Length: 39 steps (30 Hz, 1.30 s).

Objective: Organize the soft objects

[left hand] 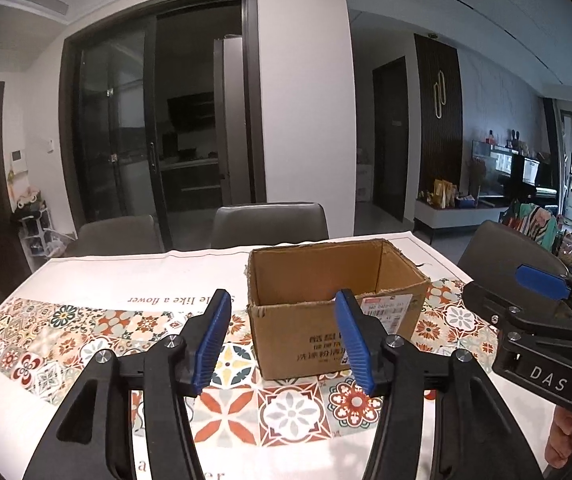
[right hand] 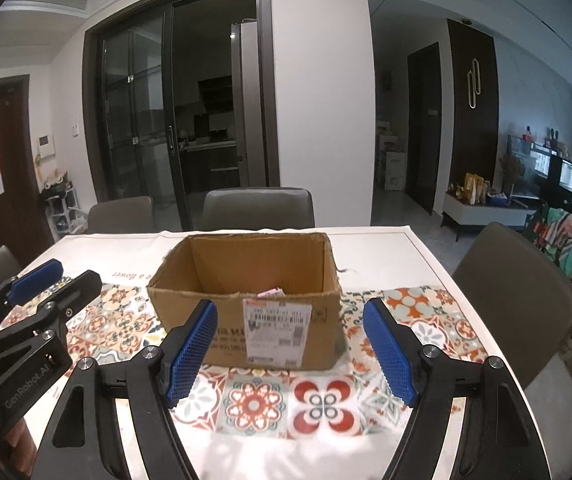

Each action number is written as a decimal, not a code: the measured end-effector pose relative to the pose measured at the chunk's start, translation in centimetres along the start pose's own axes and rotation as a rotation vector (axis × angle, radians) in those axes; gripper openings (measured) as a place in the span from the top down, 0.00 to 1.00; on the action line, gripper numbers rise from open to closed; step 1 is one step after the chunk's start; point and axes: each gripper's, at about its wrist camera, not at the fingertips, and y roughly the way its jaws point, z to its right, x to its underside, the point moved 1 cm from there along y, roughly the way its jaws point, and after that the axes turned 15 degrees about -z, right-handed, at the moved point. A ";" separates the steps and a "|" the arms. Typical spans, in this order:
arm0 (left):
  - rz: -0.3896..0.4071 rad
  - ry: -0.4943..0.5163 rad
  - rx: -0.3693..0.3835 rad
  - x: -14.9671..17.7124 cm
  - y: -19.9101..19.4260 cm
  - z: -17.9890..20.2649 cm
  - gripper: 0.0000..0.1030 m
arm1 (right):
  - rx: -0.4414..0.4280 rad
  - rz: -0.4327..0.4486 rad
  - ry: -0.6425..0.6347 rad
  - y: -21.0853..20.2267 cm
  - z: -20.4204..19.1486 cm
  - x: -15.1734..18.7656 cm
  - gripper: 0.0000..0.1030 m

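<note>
An open cardboard box point(left hand: 337, 300) stands on the patterned tablecloth point(left hand: 86, 320); it also shows in the right wrist view point(right hand: 254, 280). A small pink thing point(right hand: 270, 292) peeks over the box's near rim; the rest of the inside is hidden. My left gripper point(left hand: 284, 340) is open and empty, just short of the box's front left. My right gripper point(right hand: 291, 344) is open and empty in front of the box. The right gripper shows at the right edge of the left wrist view point(left hand: 541, 292), and the left gripper at the left edge of the right wrist view point(right hand: 34, 280).
Grey chairs point(left hand: 270, 224) stand behind the table, another chair point(right hand: 513, 300) at its right side. Dark glass sliding doors point(left hand: 158, 128) lie beyond. A low cabinet point(right hand: 481, 204) with items stands far right.
</note>
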 end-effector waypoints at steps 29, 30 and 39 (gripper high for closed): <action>0.047 -0.055 -0.009 7.1 -7.8 -0.8 0.27 | 0.015 0.071 0.022 -8.4 -0.4 7.8 0.26; 0.047 -0.056 -0.011 7.3 -7.9 -0.8 0.27 | 0.014 0.075 0.020 -8.6 -0.5 8.0 0.26; 0.049 -0.064 -0.025 8.8 -8.7 -1.1 0.20 | 0.011 0.075 0.007 -9.1 -1.1 9.1 0.26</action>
